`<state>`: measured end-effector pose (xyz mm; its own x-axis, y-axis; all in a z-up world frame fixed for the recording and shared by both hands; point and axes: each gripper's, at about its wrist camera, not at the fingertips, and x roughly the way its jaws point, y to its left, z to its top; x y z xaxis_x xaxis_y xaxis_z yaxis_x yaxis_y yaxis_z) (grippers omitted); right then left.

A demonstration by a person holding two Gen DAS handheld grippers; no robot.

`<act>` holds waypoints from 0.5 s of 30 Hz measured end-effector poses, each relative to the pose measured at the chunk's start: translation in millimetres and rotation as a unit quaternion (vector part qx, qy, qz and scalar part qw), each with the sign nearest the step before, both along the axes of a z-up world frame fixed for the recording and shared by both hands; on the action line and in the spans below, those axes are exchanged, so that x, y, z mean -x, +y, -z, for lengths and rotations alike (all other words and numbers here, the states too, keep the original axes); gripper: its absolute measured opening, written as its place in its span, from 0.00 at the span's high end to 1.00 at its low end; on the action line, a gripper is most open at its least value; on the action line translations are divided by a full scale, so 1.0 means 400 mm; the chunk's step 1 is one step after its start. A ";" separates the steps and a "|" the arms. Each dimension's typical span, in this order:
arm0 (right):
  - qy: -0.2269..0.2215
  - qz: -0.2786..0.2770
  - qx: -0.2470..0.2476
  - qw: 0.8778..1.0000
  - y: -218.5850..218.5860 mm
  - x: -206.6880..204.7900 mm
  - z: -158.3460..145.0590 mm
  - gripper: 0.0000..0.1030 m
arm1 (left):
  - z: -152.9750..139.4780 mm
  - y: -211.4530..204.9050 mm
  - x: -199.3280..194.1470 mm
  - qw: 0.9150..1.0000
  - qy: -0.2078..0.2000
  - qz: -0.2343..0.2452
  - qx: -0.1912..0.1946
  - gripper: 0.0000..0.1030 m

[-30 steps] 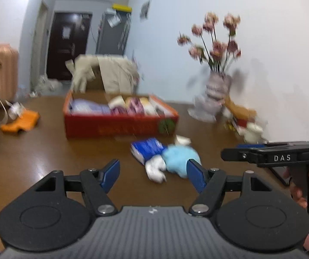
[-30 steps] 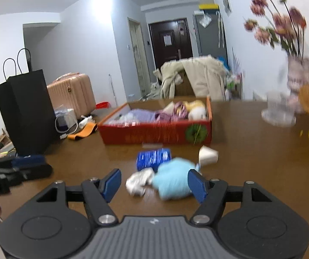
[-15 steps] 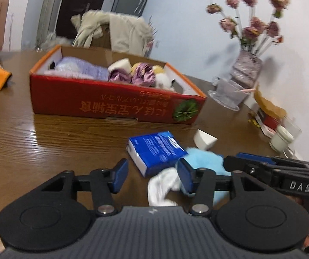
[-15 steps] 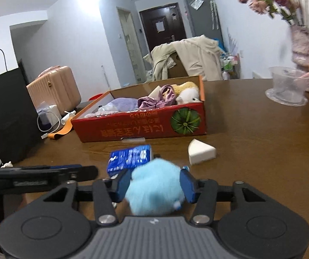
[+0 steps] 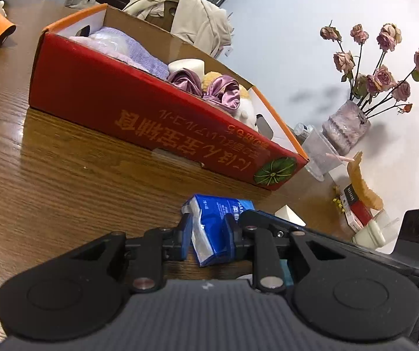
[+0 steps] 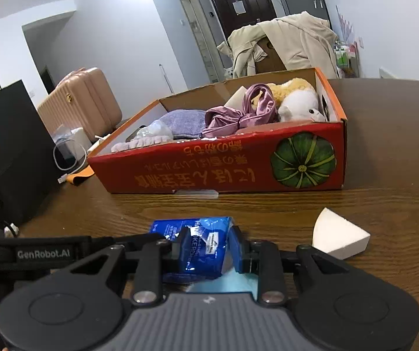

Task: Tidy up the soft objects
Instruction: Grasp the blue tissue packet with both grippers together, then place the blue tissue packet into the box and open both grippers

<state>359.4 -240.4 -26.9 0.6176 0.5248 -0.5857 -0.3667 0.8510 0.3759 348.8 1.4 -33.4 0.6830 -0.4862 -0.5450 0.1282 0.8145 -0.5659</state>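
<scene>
A blue tissue pack (image 5: 212, 222) (image 6: 200, 242) lies on the brown table in front of the red cardboard box (image 5: 151, 122) (image 6: 209, 169), which holds purple cloths and plush toys. My left gripper (image 5: 208, 234) is closing, and its blue pads touch both sides of the pack. My right gripper (image 6: 208, 245) is closing too, and the pack's other end fills its gap. A light blue fluffy thing (image 6: 224, 285) lies just under the right gripper. A white sponge wedge (image 6: 338, 239) (image 5: 290, 215) rests to the right.
A vase of dried roses (image 5: 344, 131), a clear cup (image 5: 317, 152) and small boxes (image 5: 358, 219) stand by the right wall. A black bag (image 6: 4, 146) and a charger with its cable (image 6: 69, 152) sit at the table's left. Beyond the table stand a pink suitcase (image 6: 83, 102) and a jacket-draped chair (image 6: 282, 44).
Both grippers came forward and down to the tissue pack and their jaws narrowed around it. The blue fluff that sat between the right fingers now lies under them. The left view has rolled.
</scene>
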 end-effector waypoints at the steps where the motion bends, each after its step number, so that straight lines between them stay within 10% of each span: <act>1: 0.003 0.002 -0.007 1.000 -0.005 -0.002 0.003 0.73 | 0.000 -0.002 0.000 1.000 0.000 0.000 0.000 0.77; 9: 0.007 0.015 -0.011 1.000 -0.004 0.004 -0.018 0.85 | -0.015 0.000 0.017 1.000 -0.017 -0.012 -0.012 0.77; 15: -0.073 0.011 -0.004 0.997 0.039 0.081 -0.156 0.86 | -0.146 0.047 0.074 0.996 -0.093 -0.013 0.000 0.78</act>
